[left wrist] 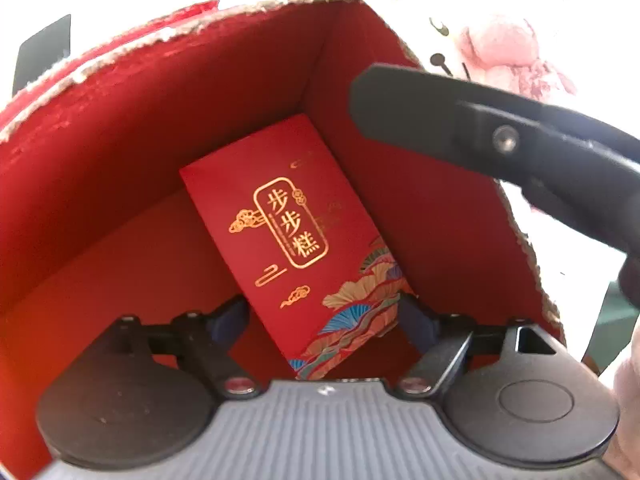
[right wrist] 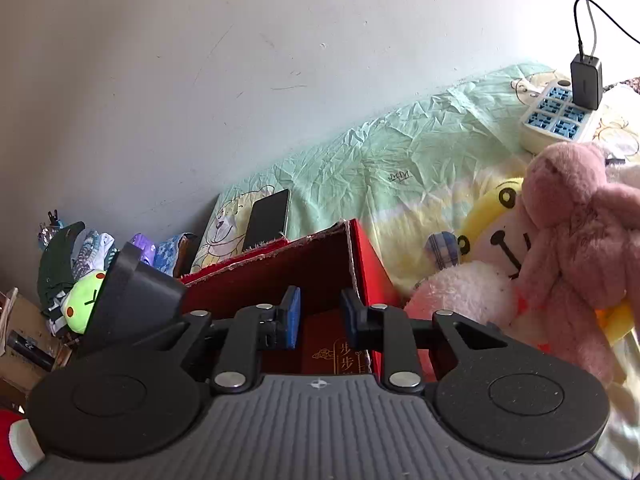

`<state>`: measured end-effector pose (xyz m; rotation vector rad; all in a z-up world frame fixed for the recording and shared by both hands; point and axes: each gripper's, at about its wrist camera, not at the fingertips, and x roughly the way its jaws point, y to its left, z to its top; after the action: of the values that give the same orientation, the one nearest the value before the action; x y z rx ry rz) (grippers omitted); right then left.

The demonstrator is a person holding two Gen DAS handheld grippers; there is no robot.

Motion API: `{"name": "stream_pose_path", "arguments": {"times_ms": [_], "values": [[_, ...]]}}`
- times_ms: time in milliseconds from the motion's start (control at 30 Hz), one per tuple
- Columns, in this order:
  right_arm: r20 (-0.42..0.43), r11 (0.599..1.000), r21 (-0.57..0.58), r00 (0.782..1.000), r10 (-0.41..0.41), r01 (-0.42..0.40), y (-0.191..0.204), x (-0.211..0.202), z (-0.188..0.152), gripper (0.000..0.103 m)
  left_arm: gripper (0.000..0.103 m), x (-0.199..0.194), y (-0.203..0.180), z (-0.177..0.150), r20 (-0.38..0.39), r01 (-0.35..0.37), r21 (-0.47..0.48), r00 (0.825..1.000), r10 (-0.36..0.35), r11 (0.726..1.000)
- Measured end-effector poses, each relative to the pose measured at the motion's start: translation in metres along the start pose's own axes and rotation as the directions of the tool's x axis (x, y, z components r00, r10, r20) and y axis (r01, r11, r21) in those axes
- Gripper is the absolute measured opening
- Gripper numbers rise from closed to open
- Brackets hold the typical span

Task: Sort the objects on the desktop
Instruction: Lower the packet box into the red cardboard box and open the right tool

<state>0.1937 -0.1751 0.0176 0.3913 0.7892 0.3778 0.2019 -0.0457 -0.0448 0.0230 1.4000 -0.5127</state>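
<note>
In the left wrist view I look down into a red cardboard box (left wrist: 120, 140) with torn top edges. On its floor lies a red envelope (left wrist: 296, 240) with gold characters, leaning against the right wall. My left gripper (left wrist: 322, 320) is open, its fingers wide apart on either side of the envelope's near end; I see no pad pressing on it. A black part of the right gripper (left wrist: 480, 132) hangs over the box's right wall. In the right wrist view the right gripper (right wrist: 320, 316) hovers above the box (right wrist: 368, 260), narrowly open, nothing between its pads. The envelope (right wrist: 340, 354) shows below.
A pink plush toy (right wrist: 568, 248) and a white-and-yellow plush (right wrist: 480, 248) lie right of the box on a green sheet (right wrist: 380, 152). A phone (right wrist: 268, 216) lies behind the box. A power strip (right wrist: 560, 120) with a charger (right wrist: 586, 84) sits far right. A green frog toy (right wrist: 86, 300) and clutter sit left.
</note>
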Motion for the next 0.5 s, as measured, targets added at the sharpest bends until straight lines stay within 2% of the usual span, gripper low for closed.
{"name": "stream_pose_path", "arguments": {"times_ms": [200, 367, 433, 500], "values": [[0.006, 1.000, -0.012, 1.000, -0.001, 0.001, 0.006, 0.004, -0.003, 0.026, 0.082, -0.008, 0.000, -0.010, 0.021, -0.002, -0.041, 1.000, 0.003, 0.999], [0.002, 0.999, -0.040, 1.000, -0.012, 0.012, 0.009, 0.007, -0.004, 0.025, 0.085, -0.020, -0.008, -0.021, 0.071, -0.049, -0.048, 0.996, 0.053, 0.998], [-0.033, 1.000, -0.018, 0.999, 0.000, -0.001, 0.006, 0.012, -0.006, 0.023, 0.087, -0.025, -0.012, -0.026, 0.094, -0.070, -0.051, 0.993, 0.074, 0.996], [-0.020, 1.000, -0.013, 1.000, -0.004, 0.004, 0.006, 0.010, -0.007, 0.023, 0.087, -0.031, -0.016, -0.032, 0.118, -0.095, -0.054, 0.988, 0.101, 0.994]]}}
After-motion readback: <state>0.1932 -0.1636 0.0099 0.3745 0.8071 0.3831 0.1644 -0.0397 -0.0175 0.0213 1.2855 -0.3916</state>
